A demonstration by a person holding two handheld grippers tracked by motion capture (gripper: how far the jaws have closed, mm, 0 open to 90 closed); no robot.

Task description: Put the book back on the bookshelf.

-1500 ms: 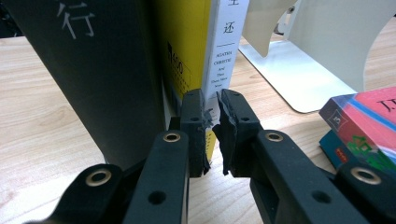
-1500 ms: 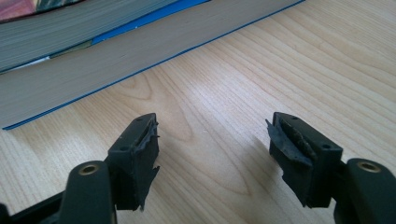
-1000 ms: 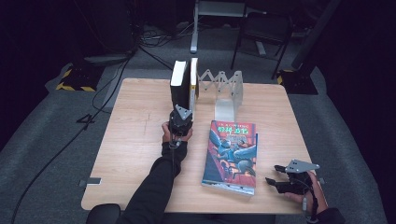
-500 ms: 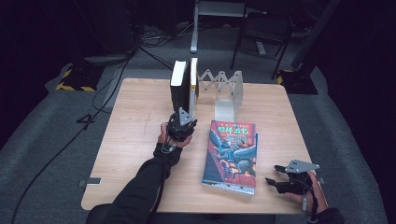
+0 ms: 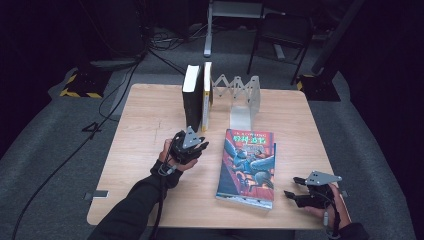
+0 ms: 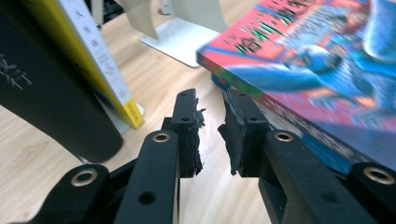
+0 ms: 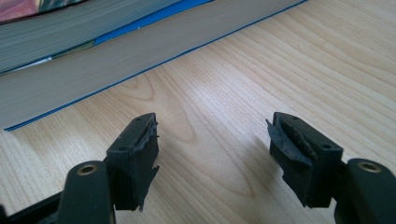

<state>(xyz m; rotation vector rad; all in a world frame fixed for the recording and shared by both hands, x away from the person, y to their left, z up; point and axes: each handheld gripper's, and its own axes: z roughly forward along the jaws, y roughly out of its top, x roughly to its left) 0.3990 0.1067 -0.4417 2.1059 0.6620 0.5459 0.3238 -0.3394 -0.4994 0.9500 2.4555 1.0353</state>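
While the pale wooden table (image 5: 150,130) carried everything under the fixed camera, the largest item on it was the thick colourful illustrated book (image 5: 247,167), lying flat right of centre with its spine end toward the person's edge; behind it stood the white metal accordion book rack (image 5: 240,97), its foot plate just beyond the book's far edge; at the rack's left end two volumes stood upright side by side, the black hardcover book (image 5: 191,97) and the yellow-and-white paperback (image 5: 207,95), touching each other; between those upright books and the flat one ran a strip of bare tabletop; the left gripper (image 5: 190,145) hovered over that strip, just in front of the black hardcover and just left of the flat book, and in the left gripper view its jaws stood nearly together with a narrow gap, holding nothing (image 6: 211,135); the black hardcover crowded its left side and the flat book's corner its right; the right gripper (image 5: 300,192) lay near the table's front right corner, just right of the flat book's near corner; in the right gripper view its jaws were spread wide and empty (image 7: 212,149), bare wood between them, the book's page edges (image 7: 116,51) just ahead.
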